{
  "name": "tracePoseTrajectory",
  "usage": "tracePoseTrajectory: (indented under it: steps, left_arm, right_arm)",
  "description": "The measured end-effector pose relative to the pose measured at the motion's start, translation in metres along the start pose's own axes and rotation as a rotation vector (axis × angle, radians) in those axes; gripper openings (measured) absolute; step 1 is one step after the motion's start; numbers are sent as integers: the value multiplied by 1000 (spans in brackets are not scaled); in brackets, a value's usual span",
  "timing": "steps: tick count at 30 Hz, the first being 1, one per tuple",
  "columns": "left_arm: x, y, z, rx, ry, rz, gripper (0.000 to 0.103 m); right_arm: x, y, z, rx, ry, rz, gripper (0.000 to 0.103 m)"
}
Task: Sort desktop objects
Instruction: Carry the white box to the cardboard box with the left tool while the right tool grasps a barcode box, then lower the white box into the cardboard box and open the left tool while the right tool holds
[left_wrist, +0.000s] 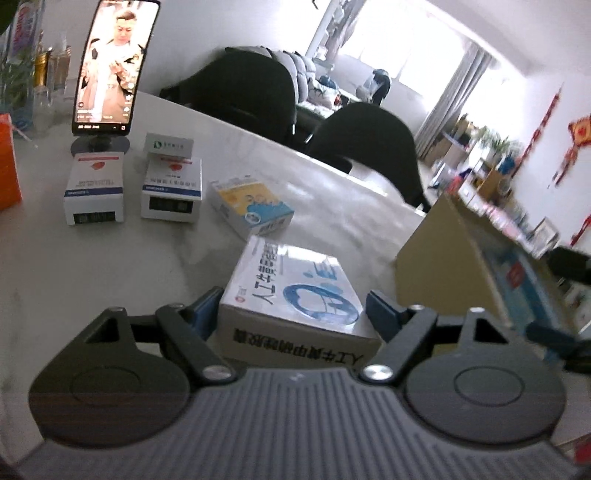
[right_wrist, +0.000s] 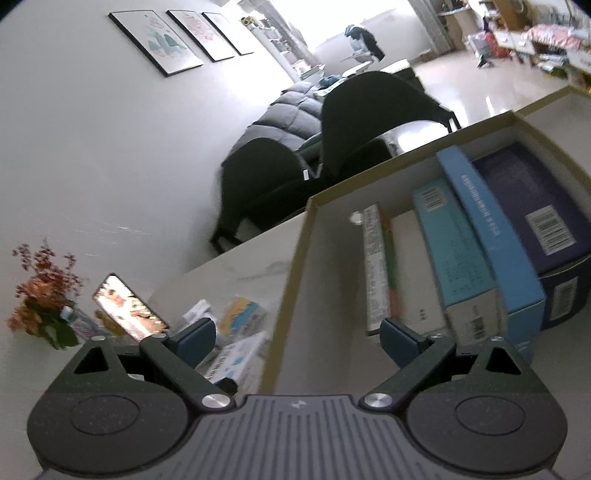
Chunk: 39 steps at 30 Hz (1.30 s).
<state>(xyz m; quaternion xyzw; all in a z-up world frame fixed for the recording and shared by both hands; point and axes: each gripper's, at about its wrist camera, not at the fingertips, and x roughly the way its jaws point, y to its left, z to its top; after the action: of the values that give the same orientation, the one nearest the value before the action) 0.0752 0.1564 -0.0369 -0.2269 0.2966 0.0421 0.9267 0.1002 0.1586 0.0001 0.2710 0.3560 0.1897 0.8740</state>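
My left gripper (left_wrist: 291, 314) is shut on a white medicine box with a blue ring print (left_wrist: 295, 291), its blue pads against the box's two sides, low over the white marble table (left_wrist: 74, 277). A yellow-and-blue box (left_wrist: 251, 206) and two white boxes with blue stripes (left_wrist: 94, 192) (left_wrist: 171, 192) lie further back. The cardboard box (left_wrist: 428, 266) stands to the right. My right gripper (right_wrist: 297, 339) hangs open over that cardboard box's left wall (right_wrist: 295, 258), holding nothing. Inside stand a blue box (right_wrist: 491, 236), a purple box (right_wrist: 535, 206), a teal box (right_wrist: 454, 251) and a thin white box (right_wrist: 375, 266).
A phone on a round stand (left_wrist: 110, 66) plays video at the table's back left, behind a small white card box (left_wrist: 169, 144). An orange carton (left_wrist: 7, 162) sits at the left edge, with bottles behind it. Two black chairs (left_wrist: 251, 96) (left_wrist: 365, 136) line the far edge. Flowers (right_wrist: 44, 295) stand near the phone.
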Motion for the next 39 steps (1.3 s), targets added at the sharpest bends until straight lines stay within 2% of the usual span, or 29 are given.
tracePoseTrajectory:
  steps: [8, 13, 20, 28, 39]
  left_arm:
    - [-18, 4, 10, -83, -59, -37, 82]
    - [-35, -4, 15, -78, -105, -75, 82]
    - [-55, -21, 19, -47, -148, -151, 82]
    - [-65, -42, 18, -1, -147, -248, 82]
    - [-57, -55, 12, 46, -118, -335, 82]
  right_arm:
    - [-3, 7, 2, 39, 44, 93, 96]
    - [-4, 12, 3, 63, 72, 152, 95]
    - [-8, 19, 7, 92, 54, 223, 88]
    - [-5, 11, 11, 180, 104, 308, 83]
    - [-4, -2, 13, 272, 153, 388, 64]
